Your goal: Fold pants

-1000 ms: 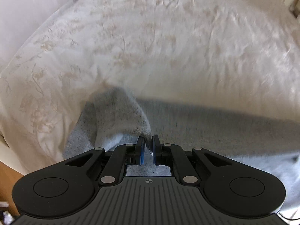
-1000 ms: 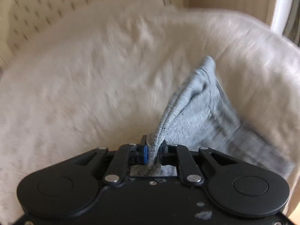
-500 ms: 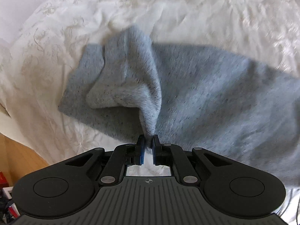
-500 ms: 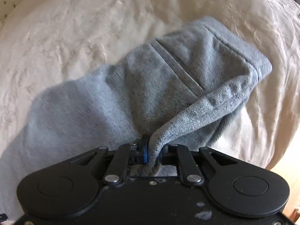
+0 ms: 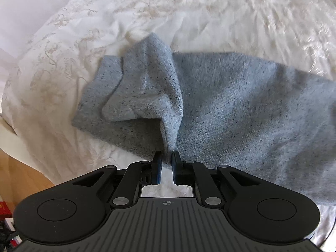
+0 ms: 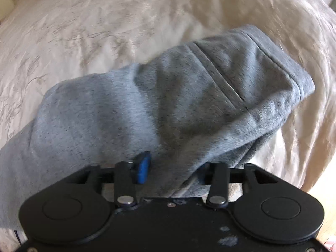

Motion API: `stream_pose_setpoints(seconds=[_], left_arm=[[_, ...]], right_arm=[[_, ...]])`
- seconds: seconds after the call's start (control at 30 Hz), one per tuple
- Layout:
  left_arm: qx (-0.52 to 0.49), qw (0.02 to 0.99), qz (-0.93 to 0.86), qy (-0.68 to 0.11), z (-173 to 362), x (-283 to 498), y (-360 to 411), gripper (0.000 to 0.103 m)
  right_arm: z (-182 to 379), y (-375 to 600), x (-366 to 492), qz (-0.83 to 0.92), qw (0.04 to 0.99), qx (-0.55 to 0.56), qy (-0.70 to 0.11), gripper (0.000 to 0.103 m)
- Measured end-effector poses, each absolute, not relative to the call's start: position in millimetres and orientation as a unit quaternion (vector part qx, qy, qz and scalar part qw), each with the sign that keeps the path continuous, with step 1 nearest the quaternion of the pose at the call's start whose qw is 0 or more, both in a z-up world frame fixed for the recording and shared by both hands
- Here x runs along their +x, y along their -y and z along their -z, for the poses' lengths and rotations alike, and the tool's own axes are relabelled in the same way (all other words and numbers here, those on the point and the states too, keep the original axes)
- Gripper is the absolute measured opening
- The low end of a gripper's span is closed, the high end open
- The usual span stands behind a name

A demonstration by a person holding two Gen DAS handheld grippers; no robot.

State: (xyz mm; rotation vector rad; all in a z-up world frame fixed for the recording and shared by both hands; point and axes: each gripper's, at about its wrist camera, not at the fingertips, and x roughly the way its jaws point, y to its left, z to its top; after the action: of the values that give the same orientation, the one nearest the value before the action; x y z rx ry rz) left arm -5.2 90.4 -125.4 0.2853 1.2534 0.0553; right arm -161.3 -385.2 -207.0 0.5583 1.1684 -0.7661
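The heather-grey knitted cotton pants point(image 5: 231, 109) lay spread across the cream embroidered bedspread point(image 5: 147, 10) of a bed, directly ahead of both tongs. In the left wrist view, the left tongs point(image 5: 166, 157) stood a narrow gap apart, with a raised ridge of the grey fabric running down into that gap; whether the blue pads actually pinched the cloth could not be told. Ahead and to the left of these tongs a leg end was folded over on itself in a loose flap, and the rest of the garment stretched away to the right. A strip of wooden floor point(image 5: 19, 180) showed at the lower left, past the bed's edge.

In the right wrist view, the right tongs point(image 6: 174, 168) stood wide apart, the left blue pad point(image 6: 142, 168) bare, the other finger hidden under the cloth. The waistband edge draped loosely across the gap and over the tongs' body, held by neither finger. Ahead and to the right lay the waist part with a slanted pocket seam point(image 6: 218, 71).
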Motion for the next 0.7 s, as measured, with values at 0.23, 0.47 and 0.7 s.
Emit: stream_pose_setpoints(seconds=[0.23,0.47,0.7], left_arm=[[0.108,0.804,-0.07,-0.581,123,-3,-133,0.012],[0.061,0.819,-0.047,-0.568,101,14,-166,0.012],[0.075,0.817,-0.037,-0.571,103,30,-180,0.012]], right_arm=[[169,345,-146,0.331,0.76,0.211,-0.519,0.055],[123,271,-116,0.224,0.819,0.156,-0.504,0.056],[103,126,-32,-0.076,0.878,0.031,-0.471,0.06]])
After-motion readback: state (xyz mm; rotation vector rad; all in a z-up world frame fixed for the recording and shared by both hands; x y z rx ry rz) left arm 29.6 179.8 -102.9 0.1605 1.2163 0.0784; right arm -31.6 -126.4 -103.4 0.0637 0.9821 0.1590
